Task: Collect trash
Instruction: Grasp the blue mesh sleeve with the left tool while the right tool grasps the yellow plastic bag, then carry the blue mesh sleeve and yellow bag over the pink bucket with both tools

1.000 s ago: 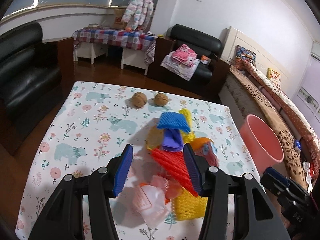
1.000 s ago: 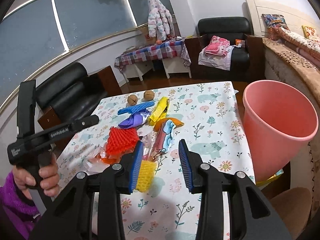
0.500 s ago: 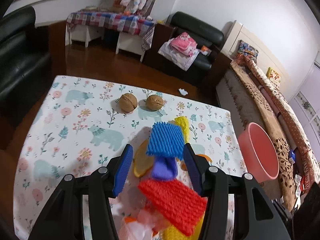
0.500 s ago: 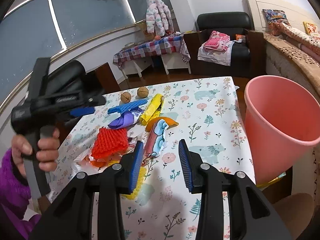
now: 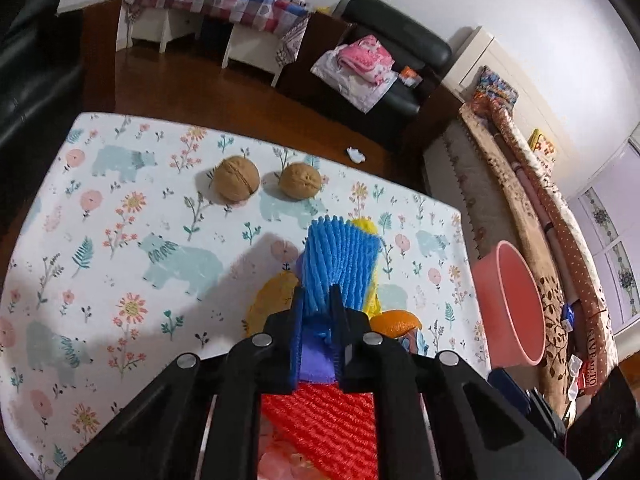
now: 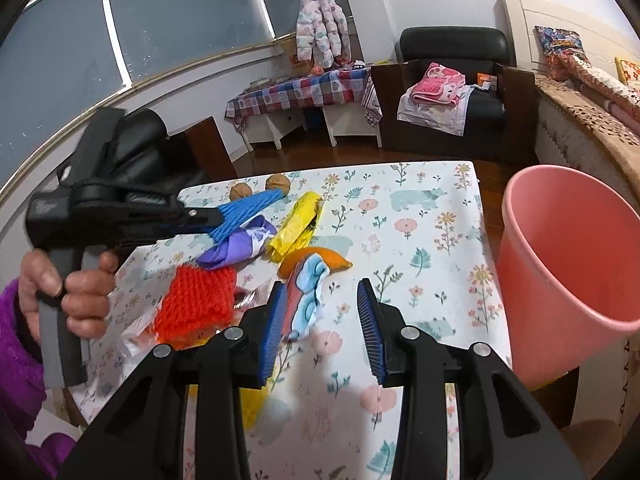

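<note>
Your left gripper [image 5: 318, 300] was closing on the blue foam net [image 5: 340, 264], and the net's near edge already sat pinched between the two pads; in the right wrist view the net [image 6: 244, 216] stuck out from the tips of that gripper [image 6: 218, 218], tilted up off the table [image 5: 120, 240]; your left hand [image 6: 68, 288], in a purple sleeve [image 6: 16, 360], was wrapped around the grey handle.

Your right gripper [image 6: 322, 320] hung with its jaws partly spread and nothing between the pads (only the flowered tablecloth showed in the gap); a long wrapper in pale blue and pink [image 6: 308, 292] lay just beside its left finger, not touching as far as I could tell.

The rest of the trash lay in a loose heap near the middle of the table: a purple wrapper [image 6: 240, 246] right under the blue net; a yellow wrapper [image 6: 296, 228] beside it; a piece of orange peel [image 6: 324, 258] against the pale blue wrapper; a red foam net [image 6: 198, 300] nearer to you, with clear plastic [image 6: 136, 332] under its edge; a yellow foam net [image 6: 256, 404] lay mostly hidden behind your right gripper.

Two walnuts [image 5: 236, 179] sat side by side towards the far edge of the table, well apart from the heap; the pink bin [image 6: 568, 272] stood off the right side of the table, its mouth tilted towards you.
</note>
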`<state>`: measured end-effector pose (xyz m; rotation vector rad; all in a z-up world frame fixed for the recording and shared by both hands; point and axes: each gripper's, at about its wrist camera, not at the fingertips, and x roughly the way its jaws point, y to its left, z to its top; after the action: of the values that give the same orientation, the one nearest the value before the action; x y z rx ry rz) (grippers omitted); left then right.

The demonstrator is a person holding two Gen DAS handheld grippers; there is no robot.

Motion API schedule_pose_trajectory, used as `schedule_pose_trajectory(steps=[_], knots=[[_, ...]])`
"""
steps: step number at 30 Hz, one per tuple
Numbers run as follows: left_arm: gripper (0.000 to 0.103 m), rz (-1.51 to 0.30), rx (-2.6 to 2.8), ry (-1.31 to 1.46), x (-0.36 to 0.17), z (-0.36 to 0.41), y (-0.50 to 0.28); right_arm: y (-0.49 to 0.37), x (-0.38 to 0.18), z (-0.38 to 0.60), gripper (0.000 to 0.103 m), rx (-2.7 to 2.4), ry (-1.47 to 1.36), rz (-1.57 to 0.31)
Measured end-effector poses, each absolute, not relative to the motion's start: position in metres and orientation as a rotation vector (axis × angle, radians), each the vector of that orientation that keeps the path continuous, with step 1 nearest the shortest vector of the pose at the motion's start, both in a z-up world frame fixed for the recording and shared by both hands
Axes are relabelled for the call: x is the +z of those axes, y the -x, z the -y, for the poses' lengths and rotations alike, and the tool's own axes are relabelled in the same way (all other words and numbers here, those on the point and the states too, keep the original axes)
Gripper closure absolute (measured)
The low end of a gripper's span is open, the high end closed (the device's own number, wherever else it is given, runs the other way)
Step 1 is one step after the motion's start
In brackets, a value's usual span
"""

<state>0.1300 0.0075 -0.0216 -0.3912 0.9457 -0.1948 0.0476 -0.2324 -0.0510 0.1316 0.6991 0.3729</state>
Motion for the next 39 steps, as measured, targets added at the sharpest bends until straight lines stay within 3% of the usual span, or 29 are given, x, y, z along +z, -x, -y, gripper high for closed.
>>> schedule_pose_trajectory(steps=[11, 21, 25, 28, 39], knots=[[0.092, -0.769, -0.104, 0.371, 0.007, -0.044, -0.091, -0.124, -0.057, 0.197, 0.066, 0.400, -0.231, -0.845], [0.092, -0.739, -0.085, 0.367, 0.004, -0.062, -0.072, -0.165, -0.084, 0.158, 0.066, 0.385, -0.213, -0.966], [0.092, -0.744, -0.091, 0.374, 0.001, -0.063, -0.070, -0.171, -0.090, 0.151, 0.085, 0.372, -0.183, -0.987], [0.092, -0.743, -0.100, 0.372, 0.001, -0.061, -0.068, -0.168, -0.090, 0.152, 0.090, 0.375, -0.197, -0.977], [0.092, -0.718, -0.107, 0.354, 0.011, -0.048, -0.055, -0.133, -0.061, 0.178, 0.095, 0.393, -0.226, -0.878]])
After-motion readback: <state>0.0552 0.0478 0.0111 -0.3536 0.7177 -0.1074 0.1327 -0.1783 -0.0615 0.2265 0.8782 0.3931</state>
